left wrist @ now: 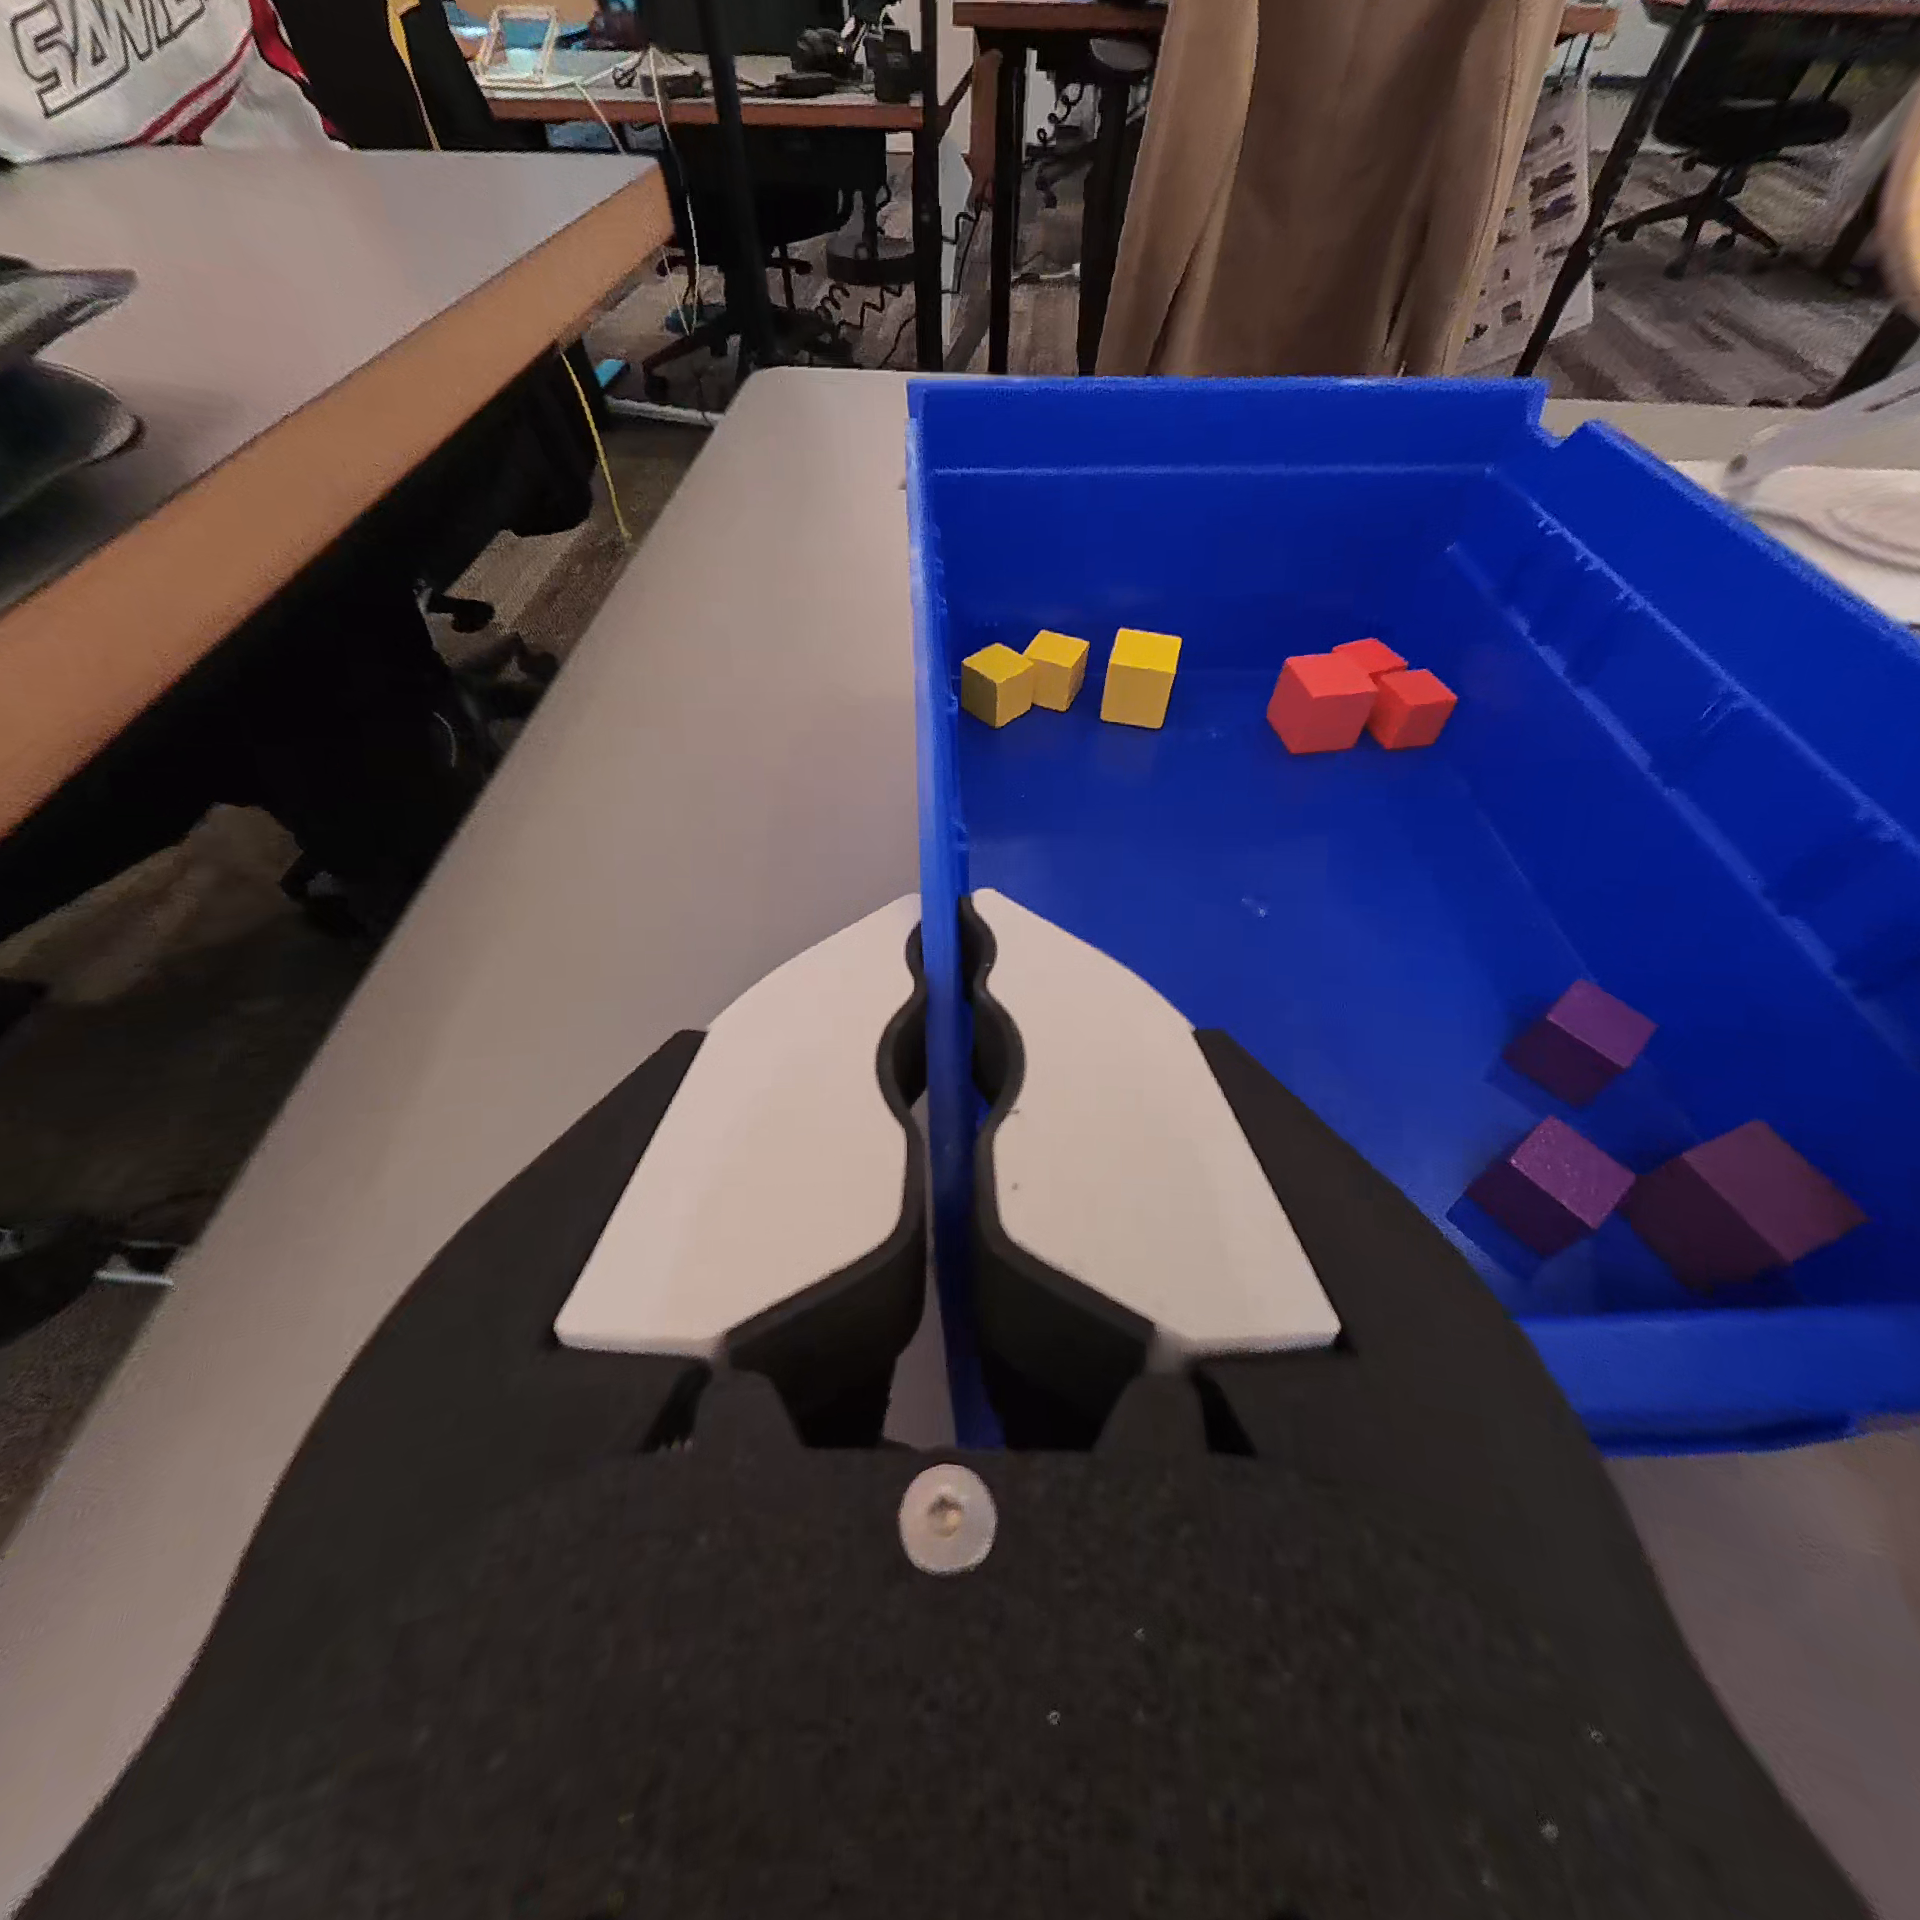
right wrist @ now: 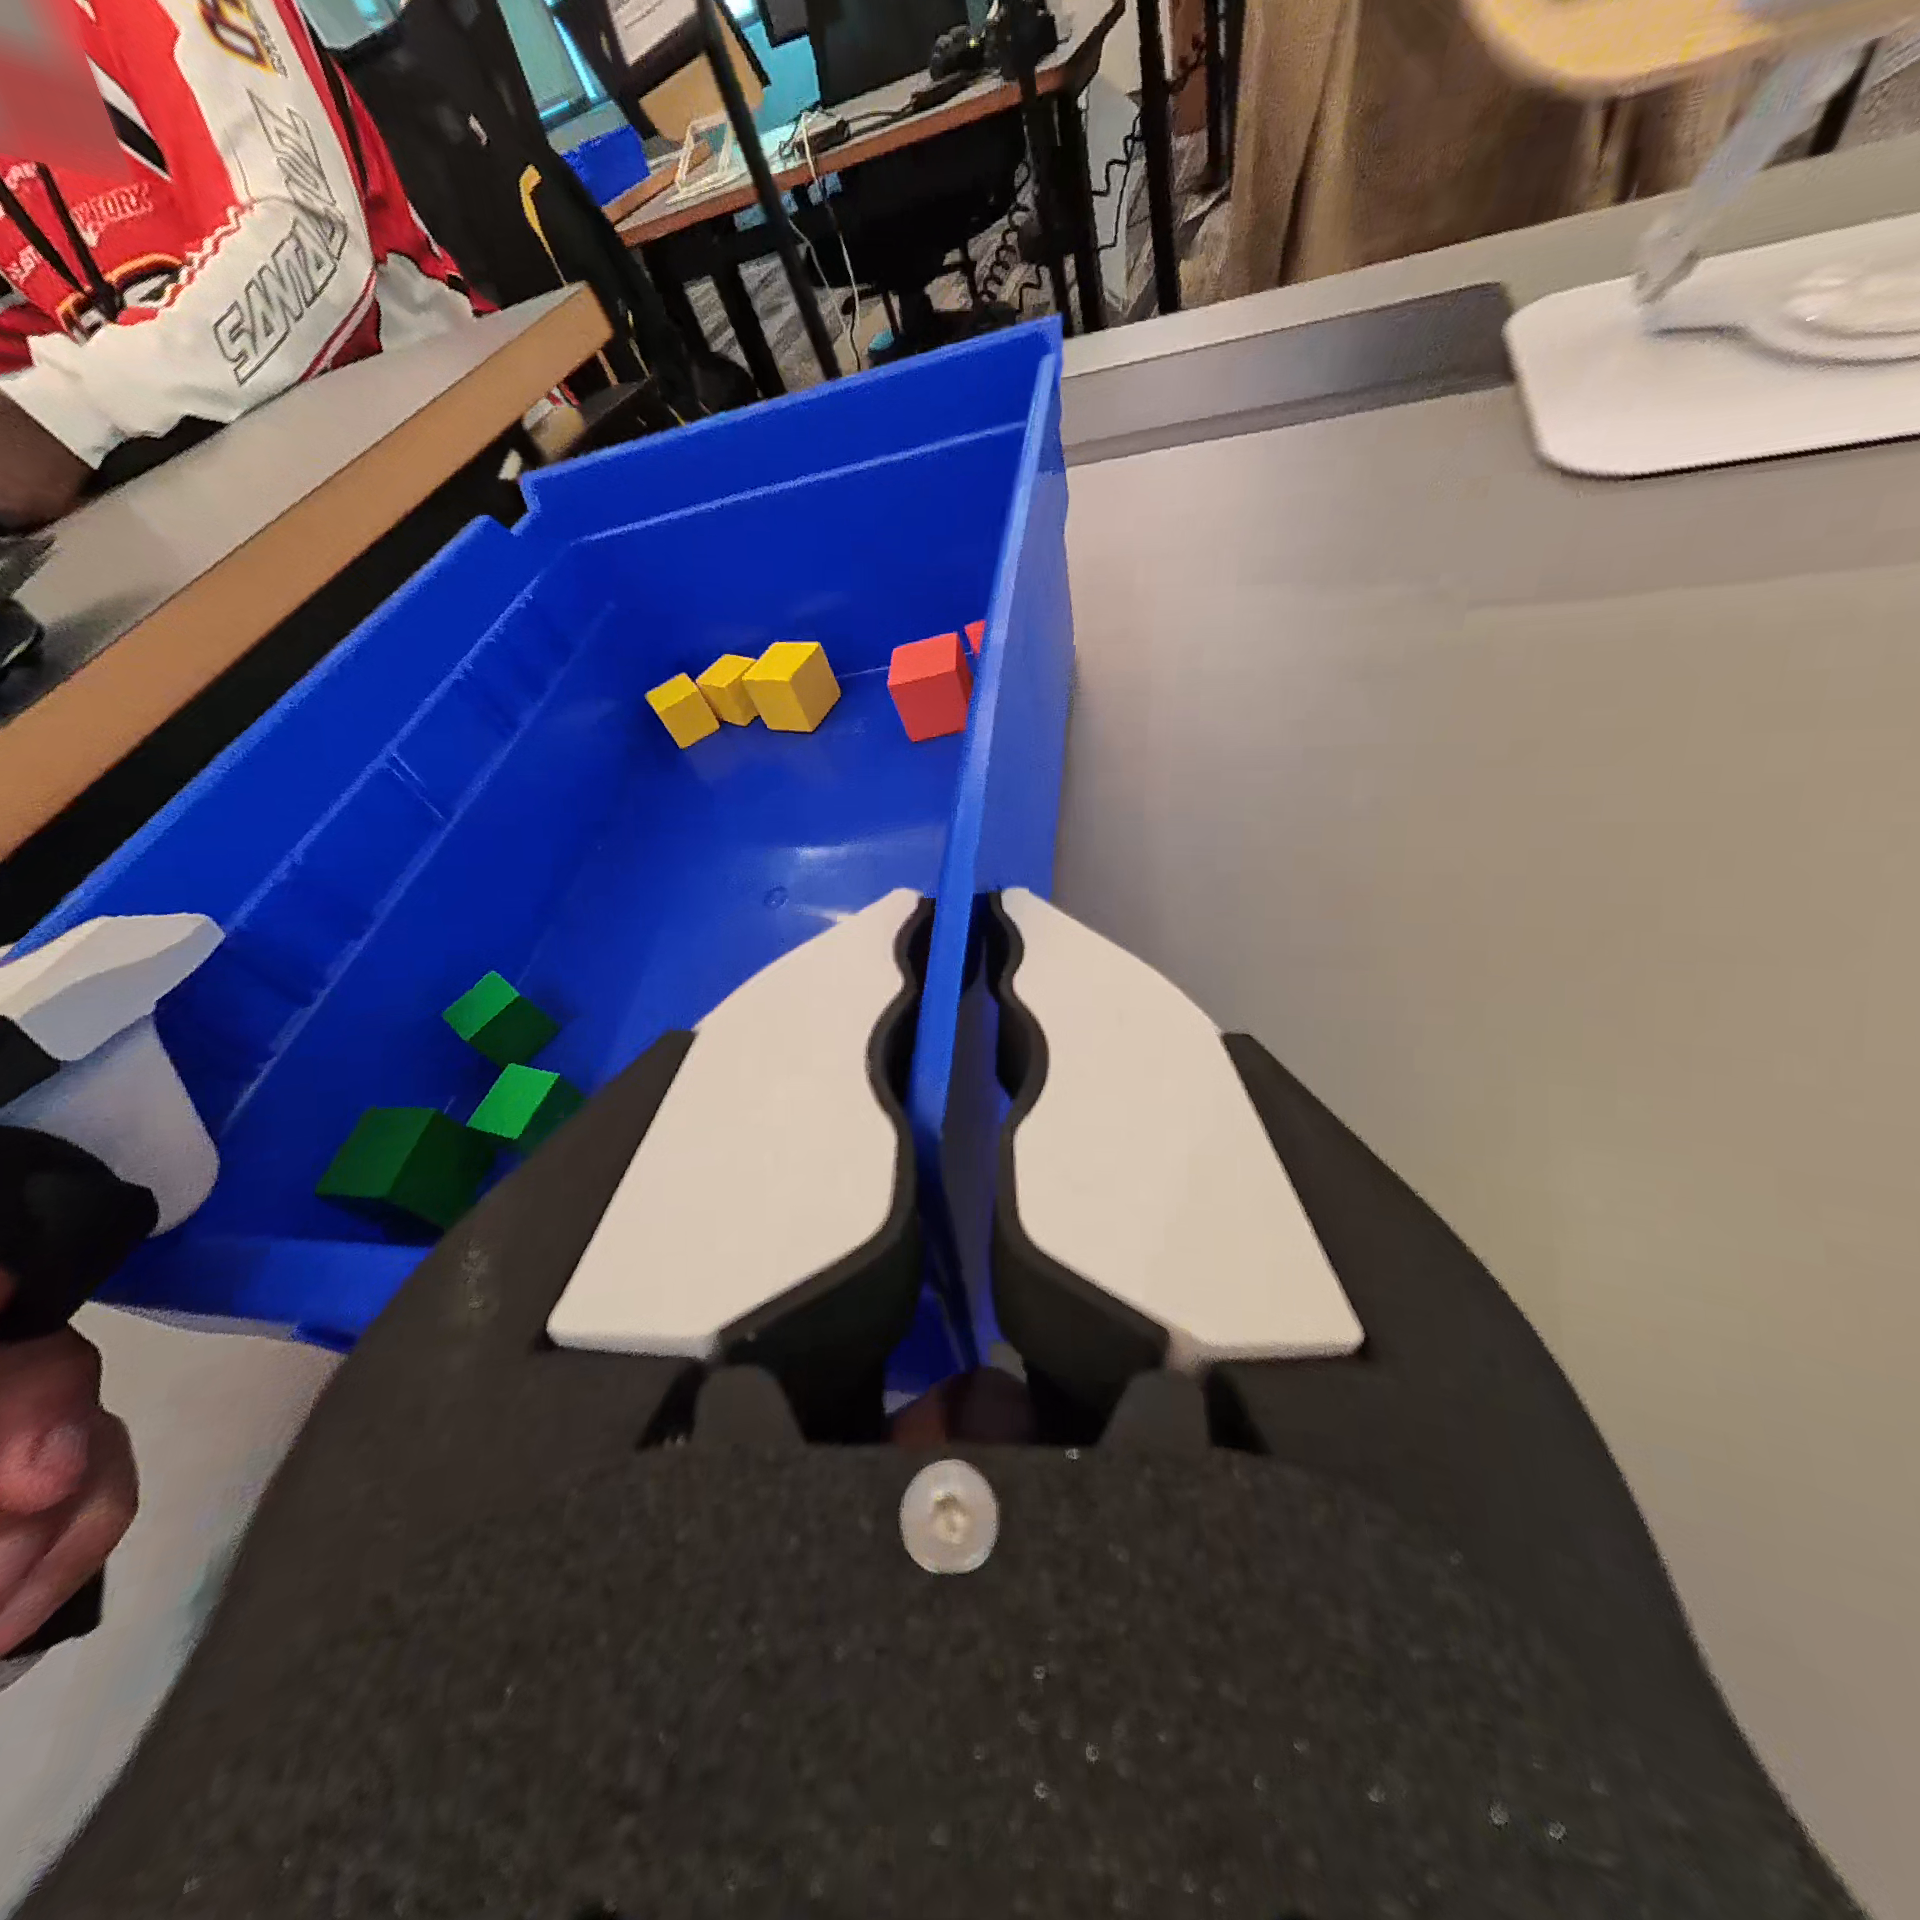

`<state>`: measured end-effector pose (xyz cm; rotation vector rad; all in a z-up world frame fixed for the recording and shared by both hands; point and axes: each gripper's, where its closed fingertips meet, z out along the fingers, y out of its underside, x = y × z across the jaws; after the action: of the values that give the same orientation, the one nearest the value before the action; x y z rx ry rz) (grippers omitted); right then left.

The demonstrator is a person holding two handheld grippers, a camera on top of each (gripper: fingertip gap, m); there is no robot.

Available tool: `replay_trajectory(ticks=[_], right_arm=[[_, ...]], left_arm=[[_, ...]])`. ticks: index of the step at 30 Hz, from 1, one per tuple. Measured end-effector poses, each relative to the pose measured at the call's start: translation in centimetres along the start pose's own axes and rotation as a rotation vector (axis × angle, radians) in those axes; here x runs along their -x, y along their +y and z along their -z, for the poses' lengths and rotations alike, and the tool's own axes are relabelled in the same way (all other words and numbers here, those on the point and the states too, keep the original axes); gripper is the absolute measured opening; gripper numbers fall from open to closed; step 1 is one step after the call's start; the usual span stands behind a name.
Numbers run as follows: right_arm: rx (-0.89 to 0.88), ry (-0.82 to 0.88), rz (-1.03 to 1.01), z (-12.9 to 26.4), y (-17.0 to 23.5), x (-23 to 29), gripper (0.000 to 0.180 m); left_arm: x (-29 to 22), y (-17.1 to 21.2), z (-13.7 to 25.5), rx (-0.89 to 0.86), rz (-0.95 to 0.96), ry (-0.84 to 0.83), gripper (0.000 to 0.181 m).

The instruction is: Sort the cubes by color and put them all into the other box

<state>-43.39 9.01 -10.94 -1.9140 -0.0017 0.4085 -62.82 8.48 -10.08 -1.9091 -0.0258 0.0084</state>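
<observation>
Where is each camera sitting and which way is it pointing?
Left wrist view: on the left hand-held gripper, looking forward along the blue box's left wall, which it clamps; yellow cubes, red cubes and purple cubes lie inside.
Right wrist view: on the right hand-held gripper, clamping the box's right wall; green cubes lie near, and the left hand-held gripper with a hand shows at the left edge.
Both views share the box, the yellow cubes and the red cubes.

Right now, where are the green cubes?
In the right wrist view, the green cubes lie inside the blue box, at its near end, left of the right gripper.
</observation>
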Motion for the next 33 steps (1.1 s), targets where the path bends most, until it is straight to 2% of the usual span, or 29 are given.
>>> replay_trajectory(ticks=[7,8,9,11,13,14,16,17,18,20,21,23,25,27,30,33], right_arm=[[-0.051,-0.109,0.06,-0.9,1.1,3.3,0.026],[-0.049,-0.146,0.08,-0.6,1.0,3.5,0.029],[-0.062,-0.176,0.103,-0.1,0.6,3.4,0.042],[-0.09,-0.228,0.13,2.0,-0.6,2.4,0.057],[-0.101,-0.356,0.109,5.4,-1.8,1.2,0.055],[-0.112,-0.413,0.114,7.3,-2.5,0.2,0.048],[-0.099,-0.492,0.16,10.2,-3.2,-2.7,0.045],[-0.042,-0.499,0.192,10.9,-2.8,-4.6,0.048],[0.027,-0.513,0.213,11.4,-2.1,-6.5,0.053],[0.139,-0.498,0.255,12.1,-0.8,-10.9,0.06],[0.153,-0.473,0.278,12.4,-0.6,-13.2,0.059],[0.121,-0.407,0.353,12.3,-1.6,-17.2,0.055],[0.048,-0.383,0.348,10.8,-4.6,-19.2,0.051],[0.047,-0.402,0.291,8.1,-6.8,-19.8,0.059],[0.101,-0.468,0.207,4.7,-7.7,-19.3,0.059],[0.088,-0.507,0.252,0.6,-8.0,-17.2,0.056]], left_arm=[[2.9,0.3,-1.2,-0.022,0.029,0.057,0.004],[3.4,0.3,-1.0,-0.004,0.038,0.026,0.016],[3.8,0.2,-0.5,0.01,0.055,-0.006,0.037],[3.4,-0.2,1.5,0.027,0.118,0.0,0.06],[0.6,-0.8,4.2,0.036,0.223,0.12,0.075],[-1.6,-1.0,5.6,0.044,0.255,0.19,0.096],[-6.4,-0.2,7.9,0.102,0.203,0.263,0.091],[-9.1,0.4,9.1,0.138,0.142,0.312,0.091],[-10.8,0.8,9.9,0.159,0.067,0.291,0.085],[-8.9,0.3,10.5,0.117,-0.097,-0.032,0.072],[-7.9,-0.4,10.9,0.062,-0.12,-0.15,0.068],[-8.9,-0.2,11.0,0.078,-0.085,-0.132,0.076],[-11.0,-0.2,11.6,0.076,-0.037,-0.053,0.073],[-13.0,0.3,12.2,0.099,0.014,0.013,0.076],[-15.6,1.6,12.5,0.107,0.09,0.103,0.075],[-16.3,2.3,11.4,0.098,0.11,0.11,0.072]])
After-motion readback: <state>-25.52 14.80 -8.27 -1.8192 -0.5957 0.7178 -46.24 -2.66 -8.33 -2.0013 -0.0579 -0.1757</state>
